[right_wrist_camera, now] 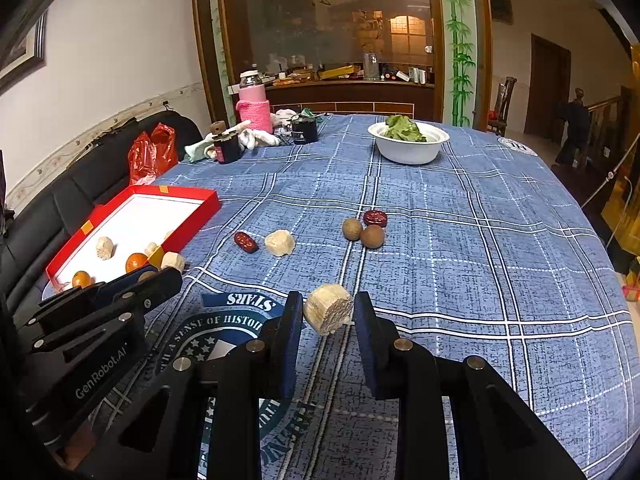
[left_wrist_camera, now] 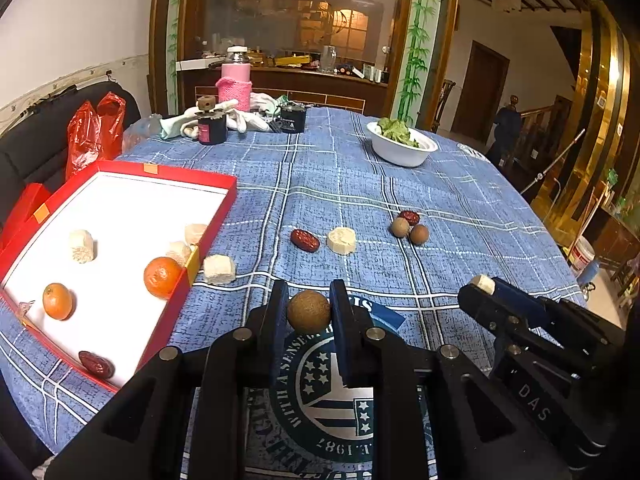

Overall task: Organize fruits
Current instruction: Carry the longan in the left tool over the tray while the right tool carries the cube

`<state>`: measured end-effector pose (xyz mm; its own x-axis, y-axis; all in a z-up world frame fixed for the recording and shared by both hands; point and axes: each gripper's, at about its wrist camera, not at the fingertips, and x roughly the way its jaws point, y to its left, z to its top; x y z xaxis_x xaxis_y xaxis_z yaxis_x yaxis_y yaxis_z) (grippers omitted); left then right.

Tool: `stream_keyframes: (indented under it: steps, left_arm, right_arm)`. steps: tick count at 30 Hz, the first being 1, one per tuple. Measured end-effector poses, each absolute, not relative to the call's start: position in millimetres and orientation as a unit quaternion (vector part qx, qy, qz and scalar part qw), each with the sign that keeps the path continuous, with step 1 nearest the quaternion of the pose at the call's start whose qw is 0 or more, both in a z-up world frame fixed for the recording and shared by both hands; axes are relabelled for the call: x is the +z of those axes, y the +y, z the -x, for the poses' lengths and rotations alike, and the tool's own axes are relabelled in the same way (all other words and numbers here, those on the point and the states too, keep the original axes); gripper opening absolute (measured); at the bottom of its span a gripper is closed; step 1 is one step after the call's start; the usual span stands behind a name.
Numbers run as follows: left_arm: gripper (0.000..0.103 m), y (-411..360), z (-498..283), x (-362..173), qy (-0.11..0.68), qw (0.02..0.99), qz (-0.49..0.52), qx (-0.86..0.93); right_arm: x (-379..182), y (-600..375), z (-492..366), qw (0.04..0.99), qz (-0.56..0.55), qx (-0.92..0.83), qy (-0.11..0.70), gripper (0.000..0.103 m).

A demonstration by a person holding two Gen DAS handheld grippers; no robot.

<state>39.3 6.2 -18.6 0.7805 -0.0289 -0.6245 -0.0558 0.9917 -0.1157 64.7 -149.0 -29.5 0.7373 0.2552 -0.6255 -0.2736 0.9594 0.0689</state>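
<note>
The left gripper (left_wrist_camera: 309, 312) is clamped on a round brown fruit (left_wrist_camera: 309, 311), which has no long axis, above the blue tablecloth (left_wrist_camera: 440, 208). The right gripper (right_wrist_camera: 328, 312) pinches a pale cylindrical chunk (right_wrist_camera: 329, 308), axis tilted, cut end facing the camera.

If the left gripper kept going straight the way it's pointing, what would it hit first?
Holding the brown round fruit, the left gripper would likely meet bare tablecloth first. The red date and pale sugarcane piece lie further along that line, though depth is unclear.
</note>
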Motion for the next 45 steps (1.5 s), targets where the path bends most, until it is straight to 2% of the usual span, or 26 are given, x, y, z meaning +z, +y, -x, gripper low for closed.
stream_keyframes:
  steps: [13,26,35,45]
  left_arm:
    - [0.018,67.4,-22.9,-2.5,0.311,0.942,0.115,0.060]
    - [0.019,163.7,-24.8,7.4,0.286,0.927,0.157,0.184]
    - [0.019,197.8,-44.0,-17.4,0.319,0.909,0.160,0.217]
    - [0.019,210.6,-56.4,-27.2,0.340,0.896,0.158,0.236]
  right_arm:
    - [-22.5,-120.1,-71.1,0.927,0.027,0.173,0.331,0.027]
    - [15.6,-7.0,-95.6,0.908,0.061,0.290,0.295,0.027]
    - [-9.9,67.1,-132.3,0.878,0.067,0.335,0.335,0.026]
    - [-31.3,97.2,-146.1,0.861,0.074,0.347,0.364,0.026]
